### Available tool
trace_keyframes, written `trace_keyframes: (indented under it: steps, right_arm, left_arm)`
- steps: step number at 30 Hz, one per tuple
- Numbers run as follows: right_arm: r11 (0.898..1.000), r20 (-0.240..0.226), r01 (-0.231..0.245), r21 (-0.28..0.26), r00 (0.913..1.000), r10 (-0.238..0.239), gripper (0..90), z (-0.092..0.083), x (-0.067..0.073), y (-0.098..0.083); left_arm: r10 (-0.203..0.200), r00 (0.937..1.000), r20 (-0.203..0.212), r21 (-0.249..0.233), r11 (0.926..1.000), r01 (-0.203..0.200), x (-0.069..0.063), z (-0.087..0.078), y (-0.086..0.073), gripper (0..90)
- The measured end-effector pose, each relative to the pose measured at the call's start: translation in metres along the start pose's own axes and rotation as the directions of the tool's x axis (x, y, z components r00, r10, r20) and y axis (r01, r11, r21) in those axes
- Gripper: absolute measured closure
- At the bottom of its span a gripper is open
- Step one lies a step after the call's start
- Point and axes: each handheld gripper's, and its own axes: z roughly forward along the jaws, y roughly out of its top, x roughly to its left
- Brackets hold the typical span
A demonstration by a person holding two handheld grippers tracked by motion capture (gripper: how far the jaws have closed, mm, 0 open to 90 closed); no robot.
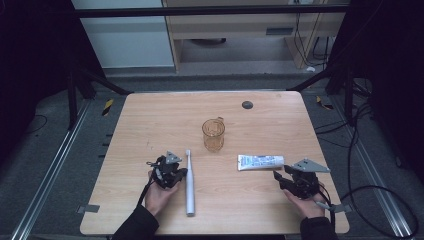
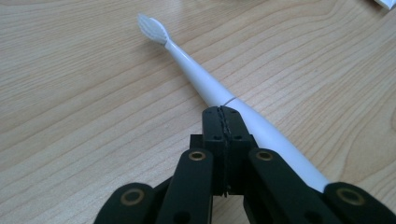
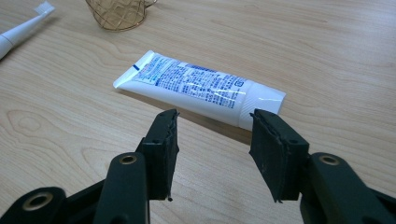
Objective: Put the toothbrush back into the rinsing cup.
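Wooden table (image 1: 150, 125) seen from above, with a person's two hand-held grippers at its near edge. The left gripper (image 1: 172, 172), jaws pressed together on nothing, rests just left of a white toothbrush (image 1: 189, 182) lying lengthwise with its bristles toward the far side; in the left gripper view the shut tips sit beside the handle. The right gripper (image 1: 280, 176), jaws spread, faces the cap end of a toothpaste tube (image 1: 260, 161) lying flat just right of an amber cup (image 1: 213, 134) at the table's centre.
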Motion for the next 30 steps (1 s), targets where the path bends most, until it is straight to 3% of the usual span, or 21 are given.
trace_keyframes:
  steps: [22, 30]
  right_arm:
    - [1.0, -0.001, -0.005, 0.001, 1.0, 0.005, 51.4, -0.001, 0.0, 0.0]
    - [1.0, 0.006, -0.004, -0.008, 1.0, 0.004, 51.4, -0.002, -0.001, 0.0]
  left_arm:
    - [0.04, 0.9989, 0.025, 0.009, 0.9991, -0.04, -0.011, -0.001, 0.0, 89.5]
    - [0.017, 0.9995, 0.026, -0.027, 0.9995, -0.016, -0.005, -0.012, 0.001, 85.6]
